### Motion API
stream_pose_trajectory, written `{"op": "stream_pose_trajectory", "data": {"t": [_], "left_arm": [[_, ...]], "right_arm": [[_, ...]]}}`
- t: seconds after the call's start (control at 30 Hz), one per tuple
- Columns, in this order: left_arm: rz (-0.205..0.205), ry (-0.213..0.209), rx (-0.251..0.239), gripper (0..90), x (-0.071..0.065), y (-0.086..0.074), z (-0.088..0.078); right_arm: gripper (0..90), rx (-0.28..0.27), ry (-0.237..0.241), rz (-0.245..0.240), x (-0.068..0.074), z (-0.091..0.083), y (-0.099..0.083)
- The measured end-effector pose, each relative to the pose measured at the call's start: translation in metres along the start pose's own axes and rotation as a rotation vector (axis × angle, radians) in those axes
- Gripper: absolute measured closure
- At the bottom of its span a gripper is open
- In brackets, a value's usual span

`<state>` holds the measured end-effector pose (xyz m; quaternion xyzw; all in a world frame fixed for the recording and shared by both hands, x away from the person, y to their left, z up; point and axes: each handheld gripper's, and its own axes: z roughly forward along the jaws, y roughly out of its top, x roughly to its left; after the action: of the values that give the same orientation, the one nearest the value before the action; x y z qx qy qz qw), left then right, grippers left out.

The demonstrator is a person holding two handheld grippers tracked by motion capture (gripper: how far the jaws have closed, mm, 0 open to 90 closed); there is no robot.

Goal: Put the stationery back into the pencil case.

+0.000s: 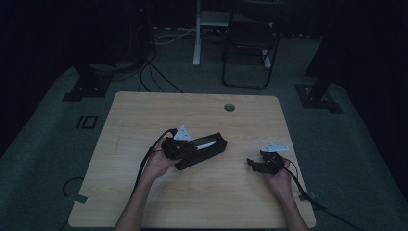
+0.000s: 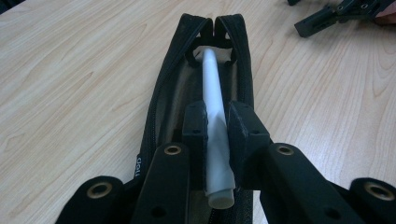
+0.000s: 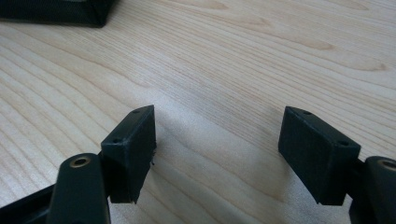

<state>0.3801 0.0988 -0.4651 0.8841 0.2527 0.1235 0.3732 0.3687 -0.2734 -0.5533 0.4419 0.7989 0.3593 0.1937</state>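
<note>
The left gripper (image 2: 217, 126) pinches a white plastic pen (image 2: 215, 112) over an open black fabric zip pouch (image 2: 163, 102); the right gripper (image 3: 217, 154) rests spread. Both sit on the light wooden table (image 1: 192, 197)

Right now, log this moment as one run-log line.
left gripper: shut on white pen | pen over open black pencil case | right gripper: open, empty | table

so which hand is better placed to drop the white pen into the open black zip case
Left. The left gripper is shut on the white plastic pen directly over the open black fabric zip case; the right gripper is open, apart on bare wooden table.
</note>
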Motion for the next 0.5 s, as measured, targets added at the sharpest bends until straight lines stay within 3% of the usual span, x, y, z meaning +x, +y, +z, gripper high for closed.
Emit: {"op": "stream_pose_trajectory", "data": {"t": [0.1, 0.27, 0.5], "left_arm": [[0.001, -0.003, 0.003, 76.7, 0.000, 0.000, 0.001], [-0.015, 0.013, -0.001, 63.7, 0.000, 0.001, -0.002], [-0.031, 0.054, -0.036, 53.8, 0.007, -0.004, -0.022]], "right_arm": [[27.6, 0.000, 0.000, 0.000, 0.000, 0.000, 0.000], [27.4, 0.000, 0.001, -0.001, 0.000, 0.000, 0.000], [27.4, 0.000, 0.001, -0.001, 0.000, 0.000, 0.000]]}}
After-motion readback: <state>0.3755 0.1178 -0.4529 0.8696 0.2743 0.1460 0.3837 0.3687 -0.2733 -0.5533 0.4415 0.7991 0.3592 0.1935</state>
